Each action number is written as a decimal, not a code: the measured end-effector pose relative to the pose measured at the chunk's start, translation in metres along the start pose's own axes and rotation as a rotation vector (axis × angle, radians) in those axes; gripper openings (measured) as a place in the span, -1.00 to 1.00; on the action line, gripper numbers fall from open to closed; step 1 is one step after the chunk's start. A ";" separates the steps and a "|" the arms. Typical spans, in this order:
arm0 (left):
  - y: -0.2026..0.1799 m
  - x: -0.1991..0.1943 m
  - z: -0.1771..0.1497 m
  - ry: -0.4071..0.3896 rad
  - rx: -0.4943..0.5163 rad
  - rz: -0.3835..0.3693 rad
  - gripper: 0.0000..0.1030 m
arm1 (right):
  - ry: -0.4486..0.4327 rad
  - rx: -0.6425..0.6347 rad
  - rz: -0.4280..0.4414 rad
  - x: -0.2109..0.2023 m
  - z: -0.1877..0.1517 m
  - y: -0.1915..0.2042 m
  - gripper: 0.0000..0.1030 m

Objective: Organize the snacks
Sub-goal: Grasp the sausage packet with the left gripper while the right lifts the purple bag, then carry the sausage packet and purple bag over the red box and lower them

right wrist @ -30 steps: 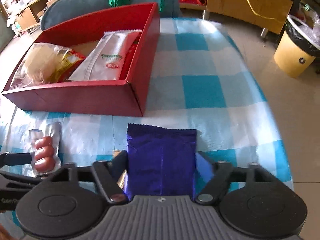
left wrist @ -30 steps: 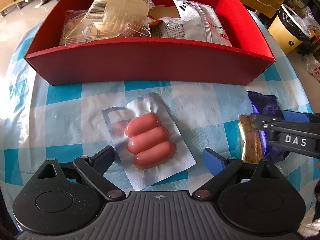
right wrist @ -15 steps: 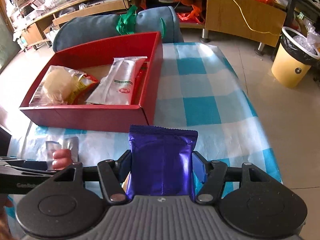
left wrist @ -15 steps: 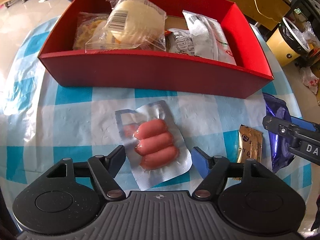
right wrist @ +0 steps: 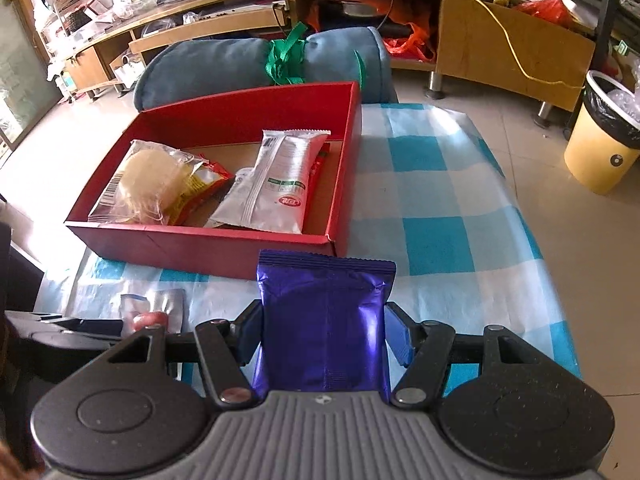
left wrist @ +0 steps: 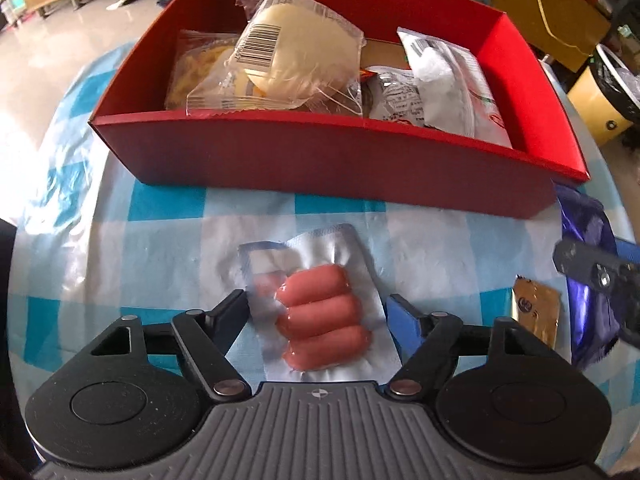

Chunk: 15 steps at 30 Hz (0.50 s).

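A red box (left wrist: 320,156) holds several snack packs, also seen in the right wrist view (right wrist: 192,244). A sausage pack (left wrist: 320,320) lies between the fingers of my left gripper (left wrist: 316,312), whose jaws have closed in on its edges. My right gripper (right wrist: 324,328) is shut on a purple snack bag (right wrist: 324,320) and holds it raised above the table, in front of the box's right corner. The purple bag (left wrist: 588,280) and a small gold packet (left wrist: 536,312) show at the right of the left wrist view.
The table has a blue and white checked cloth (right wrist: 432,200). A blue rolled cushion (right wrist: 260,64) lies behind the box. A yellow bin (right wrist: 604,136) stands on the floor at the right, with wooden cabinets behind.
My right gripper has lifted the purple bag up off the table. My left gripper has moved forward over the sausage pack and its jaws have narrowed around it.
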<state>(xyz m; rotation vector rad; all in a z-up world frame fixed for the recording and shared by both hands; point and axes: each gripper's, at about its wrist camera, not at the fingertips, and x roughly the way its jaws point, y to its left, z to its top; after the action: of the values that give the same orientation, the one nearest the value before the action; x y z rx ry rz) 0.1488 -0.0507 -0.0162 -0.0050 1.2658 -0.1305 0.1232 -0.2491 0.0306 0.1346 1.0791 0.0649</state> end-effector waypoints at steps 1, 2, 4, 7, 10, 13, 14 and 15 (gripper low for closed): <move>0.002 -0.001 0.000 0.003 -0.001 -0.005 0.53 | -0.005 -0.002 0.004 -0.002 0.000 0.001 0.13; 0.004 -0.002 -0.001 0.006 -0.002 -0.008 0.53 | -0.012 -0.006 0.008 -0.004 0.001 0.002 0.13; 0.008 -0.005 -0.004 0.014 -0.007 -0.019 0.53 | -0.025 -0.011 0.014 -0.008 0.001 0.004 0.13; 0.016 -0.012 -0.008 0.016 -0.014 -0.041 0.53 | -0.038 -0.016 0.021 -0.013 0.002 0.006 0.13; 0.018 -0.021 -0.010 0.000 -0.008 -0.048 0.52 | -0.045 -0.015 0.022 -0.017 0.001 0.006 0.13; 0.019 -0.032 -0.010 -0.020 -0.006 -0.067 0.52 | -0.055 -0.013 0.024 -0.020 0.001 0.006 0.13; 0.018 -0.037 -0.011 -0.033 -0.001 -0.068 0.52 | -0.059 -0.014 0.024 -0.022 0.001 0.006 0.13; 0.017 -0.040 -0.011 -0.044 0.004 -0.066 0.52 | -0.063 -0.014 0.025 -0.023 0.002 0.007 0.13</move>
<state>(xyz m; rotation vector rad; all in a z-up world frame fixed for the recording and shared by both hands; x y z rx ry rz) 0.1282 -0.0289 0.0176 -0.0461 1.2216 -0.1894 0.1140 -0.2453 0.0524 0.1369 1.0138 0.0905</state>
